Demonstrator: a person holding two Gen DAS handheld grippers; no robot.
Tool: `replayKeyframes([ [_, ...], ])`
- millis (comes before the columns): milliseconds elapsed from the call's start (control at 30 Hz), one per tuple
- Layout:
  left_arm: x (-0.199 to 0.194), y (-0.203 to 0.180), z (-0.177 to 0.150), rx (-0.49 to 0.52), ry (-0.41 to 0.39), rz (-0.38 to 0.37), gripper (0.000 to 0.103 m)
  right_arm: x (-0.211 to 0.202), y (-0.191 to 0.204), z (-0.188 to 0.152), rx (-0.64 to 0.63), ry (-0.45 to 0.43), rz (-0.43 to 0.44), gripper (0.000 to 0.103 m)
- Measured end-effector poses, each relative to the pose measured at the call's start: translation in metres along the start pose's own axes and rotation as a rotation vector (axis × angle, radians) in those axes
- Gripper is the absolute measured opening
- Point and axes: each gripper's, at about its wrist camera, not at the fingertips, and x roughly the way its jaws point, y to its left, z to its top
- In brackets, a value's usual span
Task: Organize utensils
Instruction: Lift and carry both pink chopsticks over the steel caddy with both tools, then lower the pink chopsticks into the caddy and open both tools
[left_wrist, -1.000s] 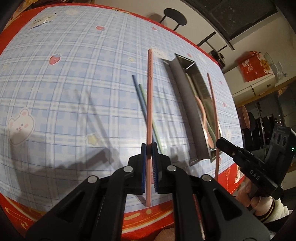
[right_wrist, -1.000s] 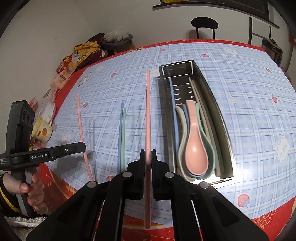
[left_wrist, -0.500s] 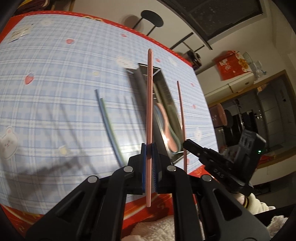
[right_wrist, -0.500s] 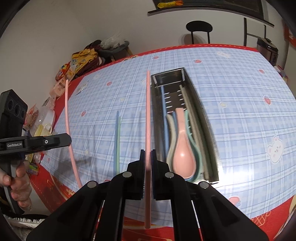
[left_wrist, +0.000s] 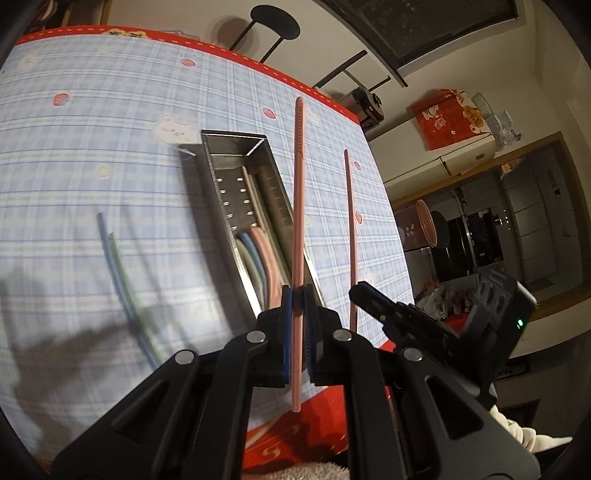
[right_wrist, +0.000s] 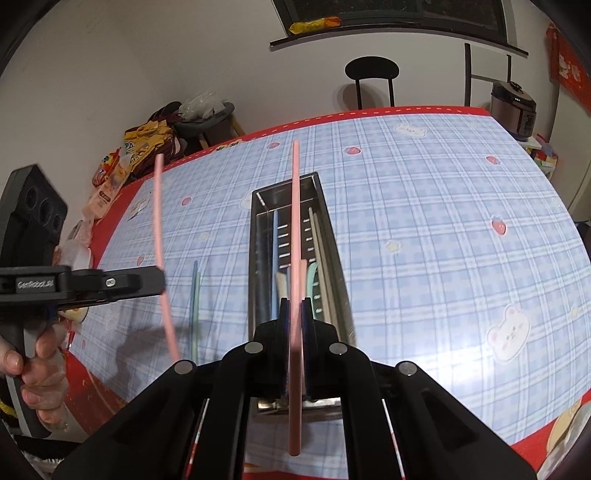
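My left gripper (left_wrist: 297, 295) is shut on a pink chopstick (left_wrist: 298, 192), held above the right wall of the metal utensil tray (left_wrist: 221, 206). My right gripper (right_wrist: 294, 306) is shut on a second pink chopstick (right_wrist: 295, 229), held lengthwise over the tray (right_wrist: 258, 236). The tray holds spoons (left_wrist: 255, 254) and several chopsticks. A blue chopstick (right_wrist: 193, 295) and a green chopstick (right_wrist: 198, 302) lie together on the tablecloth left of the tray. The right gripper (left_wrist: 373, 299) shows in the left wrist view and the left gripper (right_wrist: 147, 282) shows in the right wrist view.
The table (right_wrist: 443, 221) has a blue plaid cloth with a red border. Snack bags (right_wrist: 144, 147) and a cup sit beyond its left edge. A black stool (right_wrist: 371, 74) stands behind the table. A rice cooker (right_wrist: 511, 110) is at the far right.
Both grippers have moved to the right over the tray, each still holding its pink chopstick. The blue and green chopsticks have stayed on the cloth.
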Motion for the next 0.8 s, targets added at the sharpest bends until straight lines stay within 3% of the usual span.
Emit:
replayKeyframes([
  [500, 0.065, 0.017, 0.027, -0.11, 0.076, 0.053, 0.01, 0.04, -0.014, 0.017, -0.059, 0.069, 0.014, 0.007],
  [800, 0.09, 0.02, 0.037, -0.115, 0.098, 0.128, 0.01, 0.066, -0.013, 0.021, -0.105, 0.124, -0.017, 0.007],
])
